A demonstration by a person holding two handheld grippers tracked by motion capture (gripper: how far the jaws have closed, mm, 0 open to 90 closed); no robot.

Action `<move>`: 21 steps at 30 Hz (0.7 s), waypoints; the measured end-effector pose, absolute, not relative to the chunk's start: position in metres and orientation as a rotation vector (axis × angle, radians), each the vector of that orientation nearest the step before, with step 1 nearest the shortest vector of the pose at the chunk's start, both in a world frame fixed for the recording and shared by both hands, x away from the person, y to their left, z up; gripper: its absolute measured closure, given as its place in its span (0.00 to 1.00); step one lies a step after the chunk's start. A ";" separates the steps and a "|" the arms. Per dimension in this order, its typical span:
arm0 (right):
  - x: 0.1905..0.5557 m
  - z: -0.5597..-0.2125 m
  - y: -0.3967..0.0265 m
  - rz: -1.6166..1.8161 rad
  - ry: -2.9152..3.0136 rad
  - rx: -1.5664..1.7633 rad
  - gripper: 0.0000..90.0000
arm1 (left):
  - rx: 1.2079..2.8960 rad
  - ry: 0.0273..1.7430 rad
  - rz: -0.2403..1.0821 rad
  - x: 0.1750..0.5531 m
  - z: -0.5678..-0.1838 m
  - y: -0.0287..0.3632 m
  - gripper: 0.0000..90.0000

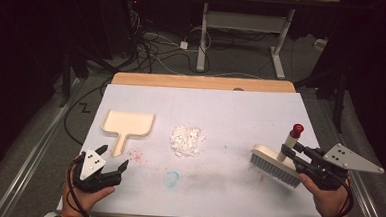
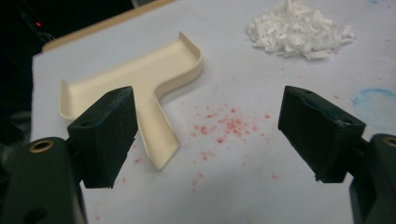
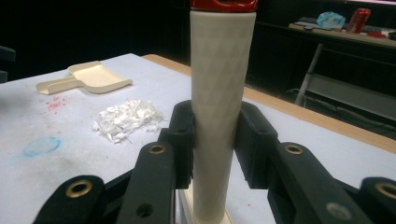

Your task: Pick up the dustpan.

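Right tool (image 3: 215, 140) clamped on brush handle (image 3: 219, 93), left tool (image 2: 210, 135) wide open, empty

Light falls from above onto my white table cover (image 1: 230, 115), evenly, dim overall; surroundings beyond it go near black. Soft shadow under my brush (image 1: 276, 164). Its handle (image 3: 218, 102) looks slightly soft up close. Grainy, mild edge bending.

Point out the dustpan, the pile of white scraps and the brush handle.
dustpan (image 1: 128, 123): high view, on its flat tray.
pile of white scraps (image 1: 187, 140): high view, middle of the heap.
brush handle (image 3: 217, 116): right gripper view, cream shaft between the jaws.
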State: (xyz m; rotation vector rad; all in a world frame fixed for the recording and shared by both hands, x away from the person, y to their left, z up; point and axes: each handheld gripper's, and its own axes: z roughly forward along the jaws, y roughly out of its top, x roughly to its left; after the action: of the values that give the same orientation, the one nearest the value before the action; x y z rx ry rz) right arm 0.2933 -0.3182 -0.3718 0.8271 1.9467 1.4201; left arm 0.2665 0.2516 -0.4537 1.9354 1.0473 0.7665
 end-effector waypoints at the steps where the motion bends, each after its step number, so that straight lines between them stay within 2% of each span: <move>1: 0.294 -0.373 -0.318 1.421 1.945 0.826 0.79 | 1.952 1.062 0.757 0.268 -0.457 0.252 0.21; 14: 0.300 -0.371 -0.318 1.414 1.941 0.820 0.79 | 2.018 1.104 0.713 0.272 -0.466 0.248 0.21; 21: 0.305 -0.373 -0.315 1.417 1.956 0.823 0.79 | 2.034 1.176 0.705 0.290 -0.470 0.247 0.22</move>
State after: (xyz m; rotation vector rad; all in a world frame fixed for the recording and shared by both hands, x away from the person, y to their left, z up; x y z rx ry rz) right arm 0.3048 -0.3153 -0.3731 0.8227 1.9557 1.4169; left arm 0.2896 0.2472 -0.4696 2.0338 1.1760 0.7053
